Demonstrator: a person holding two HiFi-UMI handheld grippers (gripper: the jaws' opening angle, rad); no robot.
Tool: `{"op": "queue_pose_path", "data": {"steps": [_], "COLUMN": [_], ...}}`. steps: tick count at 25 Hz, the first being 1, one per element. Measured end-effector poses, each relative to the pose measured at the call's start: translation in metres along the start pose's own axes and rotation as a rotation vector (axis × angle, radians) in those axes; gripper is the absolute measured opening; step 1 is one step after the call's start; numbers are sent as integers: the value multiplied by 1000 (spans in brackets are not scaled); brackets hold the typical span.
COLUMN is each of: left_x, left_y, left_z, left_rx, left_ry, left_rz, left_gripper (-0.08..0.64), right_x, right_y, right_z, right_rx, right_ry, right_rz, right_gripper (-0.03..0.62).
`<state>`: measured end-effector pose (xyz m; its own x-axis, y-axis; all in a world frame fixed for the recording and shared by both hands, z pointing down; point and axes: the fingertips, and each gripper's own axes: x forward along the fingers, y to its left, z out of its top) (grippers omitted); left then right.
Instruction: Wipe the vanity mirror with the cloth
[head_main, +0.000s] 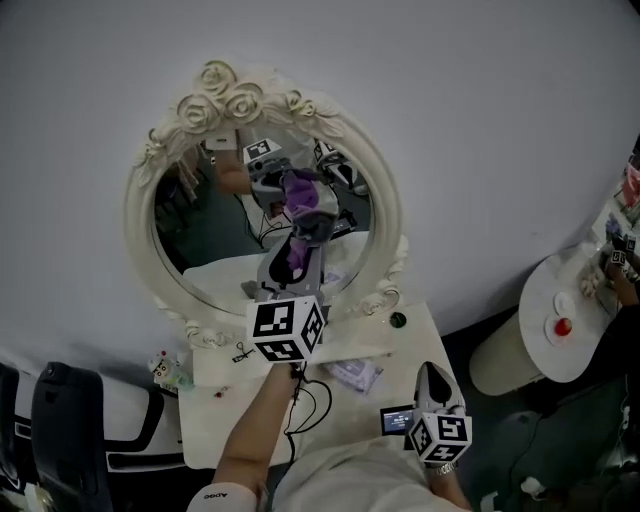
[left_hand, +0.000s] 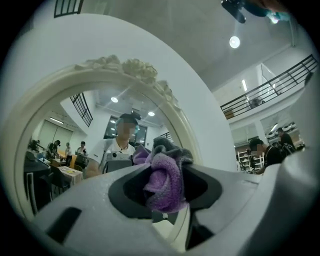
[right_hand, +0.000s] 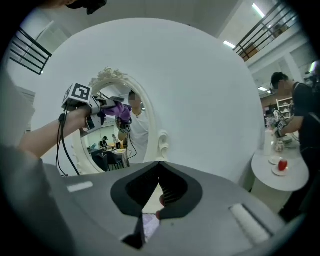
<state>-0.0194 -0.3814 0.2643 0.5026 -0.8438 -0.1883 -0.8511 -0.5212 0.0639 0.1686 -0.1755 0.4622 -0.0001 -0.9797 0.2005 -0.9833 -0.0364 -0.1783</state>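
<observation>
1. My left tool (head_main: 292, 262) is pinched on the purple-and-grey cloth (head_main: 308, 230); the left gripper view shows the wad bunched between the jaws and bulging past their tips.
2. The cloth is up against the vanity mirror (head_main: 205, 235); in the head view it meets its own reflection a little right of the middle of the glass, so I judge it to be touching; how hard it presses I cannot tell.
3. My right tool (head_main: 431, 380) hangs low over the near right part of the white worktop (head_main: 215, 420), well apart from the mirror; its own view shows the jaws pressed together with nothing between them.
4. The step in hand, as I read it, is the wipe itself; I cannot tell from here which parts of the glass are done.
5. The next move calls for a steady sweep across the glass with only the wad in contact; the jaw tips sit close behind it, so I would hold the tool square to the glass and stop short of the carved cream frame (head_main: 387, 215).
</observation>
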Motion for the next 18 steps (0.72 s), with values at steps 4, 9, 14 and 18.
{"op": "queue_pose_path", "data": {"steps": [4, 9, 14, 18], "left_x": [32, 58, 59, 39], "left_y": [-40, -73, -64, -30], "left_z": [-35, -52, -54, -49], "left_rx": [-48, -90, -106, -75], "left_ry": [42, 43, 33, 32], "left_rz": [-60, -94, -55, 16], "left_gripper": [153, 155, 155, 153], "right_x": [-24, -44, -42, -21], "right_y": [-40, -74, -88, -68], "right_z": [0, -1, -1, -1], "right_rx": [8, 4, 3, -16], "right_ry": [-1, 12, 19, 35], "right_rz": [-116, -200, -209, -123], "right_gripper": [8, 8, 8, 8]}}
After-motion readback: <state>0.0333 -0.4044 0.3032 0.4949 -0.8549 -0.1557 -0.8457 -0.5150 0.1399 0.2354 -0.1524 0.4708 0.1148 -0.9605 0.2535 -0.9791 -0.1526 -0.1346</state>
